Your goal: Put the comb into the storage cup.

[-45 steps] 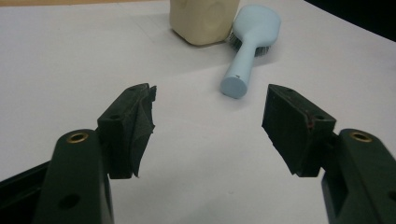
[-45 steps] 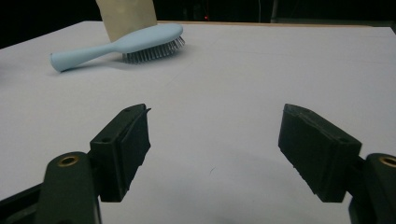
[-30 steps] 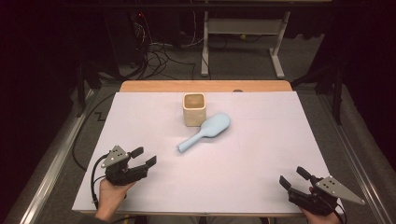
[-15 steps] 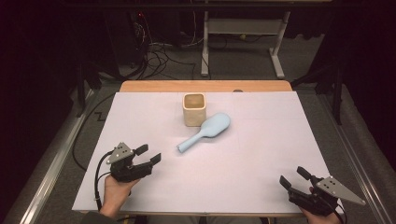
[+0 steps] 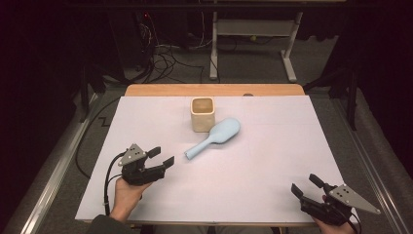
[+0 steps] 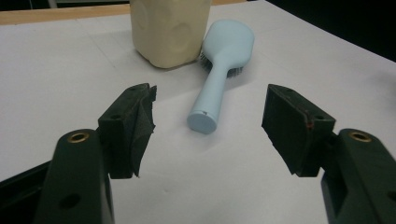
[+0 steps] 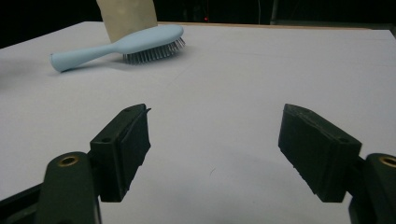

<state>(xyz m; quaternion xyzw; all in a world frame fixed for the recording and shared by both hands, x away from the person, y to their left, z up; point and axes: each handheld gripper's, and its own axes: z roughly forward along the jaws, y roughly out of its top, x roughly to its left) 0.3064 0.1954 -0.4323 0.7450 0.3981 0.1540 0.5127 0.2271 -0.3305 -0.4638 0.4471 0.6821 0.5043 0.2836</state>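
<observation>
Approach step: left tool (image 5: 162,157) spread, empty, aimed at brush (image 5: 214,137) handle. Brush mid-surface, head touching cup (image 5: 202,113). Next: advance, straddle handle, pinch. Right tool (image 5: 306,185) spread, near right.

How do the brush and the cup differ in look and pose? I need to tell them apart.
The brush is light blue; the cup is cream. The brush is long and lies flat, bristles down; the cup is squat and stands upright, mouth up. Both sit side by side on the white table, untouched by either gripper.
</observation>
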